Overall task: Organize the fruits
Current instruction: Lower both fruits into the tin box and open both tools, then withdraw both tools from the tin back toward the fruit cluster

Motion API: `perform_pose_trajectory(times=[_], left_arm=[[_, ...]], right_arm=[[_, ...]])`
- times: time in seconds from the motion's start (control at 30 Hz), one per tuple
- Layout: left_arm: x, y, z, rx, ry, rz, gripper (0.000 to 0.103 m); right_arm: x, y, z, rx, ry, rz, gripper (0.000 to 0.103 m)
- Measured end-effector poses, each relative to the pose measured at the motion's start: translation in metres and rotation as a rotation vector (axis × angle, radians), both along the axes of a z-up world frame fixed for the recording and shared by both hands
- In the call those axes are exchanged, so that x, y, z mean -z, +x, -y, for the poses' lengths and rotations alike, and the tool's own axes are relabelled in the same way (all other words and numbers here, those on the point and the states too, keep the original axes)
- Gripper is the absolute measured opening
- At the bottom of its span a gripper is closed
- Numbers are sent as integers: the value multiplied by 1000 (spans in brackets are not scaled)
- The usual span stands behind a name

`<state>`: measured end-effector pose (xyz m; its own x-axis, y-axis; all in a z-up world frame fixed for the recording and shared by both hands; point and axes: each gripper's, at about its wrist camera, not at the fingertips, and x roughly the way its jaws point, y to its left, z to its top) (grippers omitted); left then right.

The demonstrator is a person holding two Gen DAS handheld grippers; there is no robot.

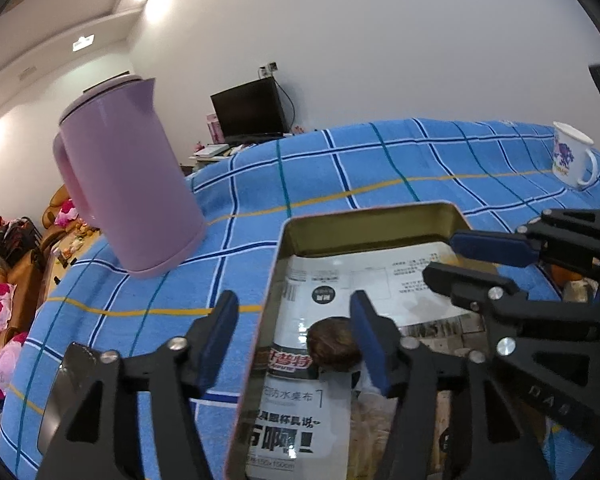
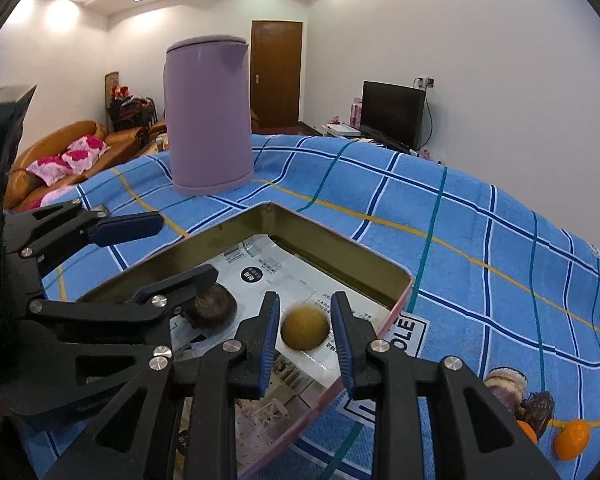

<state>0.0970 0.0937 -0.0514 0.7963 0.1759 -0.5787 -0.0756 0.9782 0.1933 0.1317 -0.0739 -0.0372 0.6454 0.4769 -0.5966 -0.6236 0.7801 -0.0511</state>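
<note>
A pink metal tin (image 1: 380, 216) lined with printed paper lies on the blue checked cloth; it also shows in the right wrist view (image 2: 400, 280). A dark brown fruit (image 1: 332, 344) lies in it, also in the right wrist view (image 2: 214, 306). My left gripper (image 1: 294, 344) is open, straddling the tin's left wall above the brown fruit. My right gripper (image 2: 306, 340) is open over the tin, with a yellow-brown round fruit (image 2: 304, 328) blurred between its fingers. The right gripper (image 1: 464, 260) shows in the left wrist view, the left gripper (image 2: 172, 248) in the right wrist view.
A lilac kettle (image 1: 128, 176) stands on the cloth behind the tin, also in the right wrist view (image 2: 208, 120). A white mug (image 1: 572, 156) stands far right. Two oranges (image 2: 572, 440), a brown fruit (image 2: 538, 404) and a pale wrapped item (image 2: 504, 384) lie right of the tin.
</note>
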Motion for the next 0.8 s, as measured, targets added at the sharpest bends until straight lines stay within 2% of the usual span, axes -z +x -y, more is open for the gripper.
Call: perform_pose_trajectory(times=[0.1, 0.2, 0.33, 0.43, 0.6, 0.8], left_arm=[[-4, -6, -4, -41, 10, 29, 76], [-8, -14, -8, -47, -25, 41, 81], [-17, -34, -4, -36, -43, 107, 103], [-25, -48, 7, -8, -69, 144, 103], [-28, -62, 36, 67, -126, 152, 103], [-19, -66, 74, 155, -147, 115, 103]], right_arm=[[-3, -2, 5, 24, 11, 9, 42], [-8, -6, 12, 44, 26, 17, 52], [-21, -23, 32, 54, 31, 46, 60], [-30, -41, 54, 75, 32, 80, 65], [-37, -76, 101, 134, 5, 135, 66], [-23, -99, 154, 215, -42, 112, 70]])
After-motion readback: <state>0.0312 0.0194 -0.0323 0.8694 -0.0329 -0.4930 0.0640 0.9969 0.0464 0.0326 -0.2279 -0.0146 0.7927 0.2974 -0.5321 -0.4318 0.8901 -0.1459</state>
